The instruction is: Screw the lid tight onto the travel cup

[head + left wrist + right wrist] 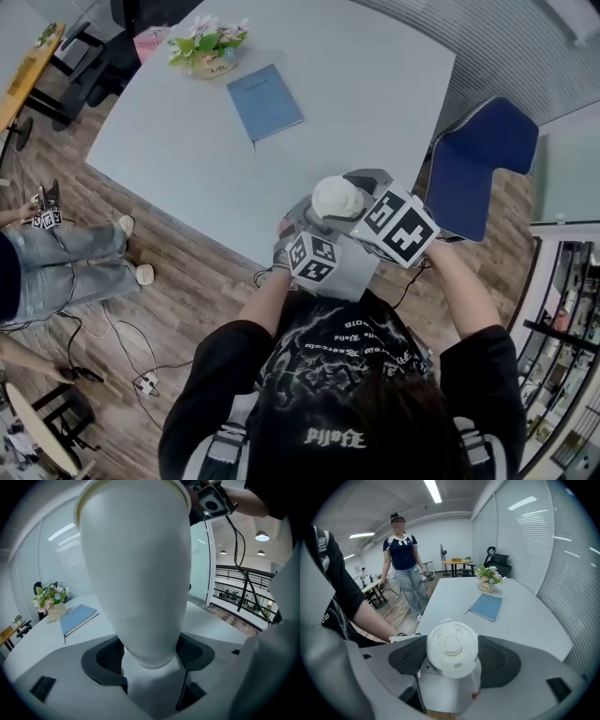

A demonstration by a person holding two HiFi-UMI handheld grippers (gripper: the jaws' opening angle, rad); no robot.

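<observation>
Travel cup (136,573) held between my two grippers at the near edge of a pale grey table (187,141), read from left to right. At far left in the head view, a bystander's jeans-clad legs (70,267) stand on the wood floor (178,300). On the far part of the table lie a small flower arrangement (208,45) and, just right of it and nearer to me, a blue notebook (265,101). Both are well apart from the cup.

My left gripper (152,656) is clamped on the cup's narrow base. In the left gripper view its dark pads (108,656) press on either side of the white body, which widens away from the jaws and fills most of the frame.

The white lid (452,648), with a flip tab across its top, sits on the cup's mouth and faces the camera of my right gripper (452,653). That gripper is closed on the lid: one dark pad touches the lid's left rim and the other its right rim, so the lid lies squarely between the jaws. In the head view the lid shows as a pale disc with the left gripper just below and left of it and the right gripper just to its right, both touching the cup.

At far right a blue chair (478,164) stands beside the table, apart from both grippers.
</observation>
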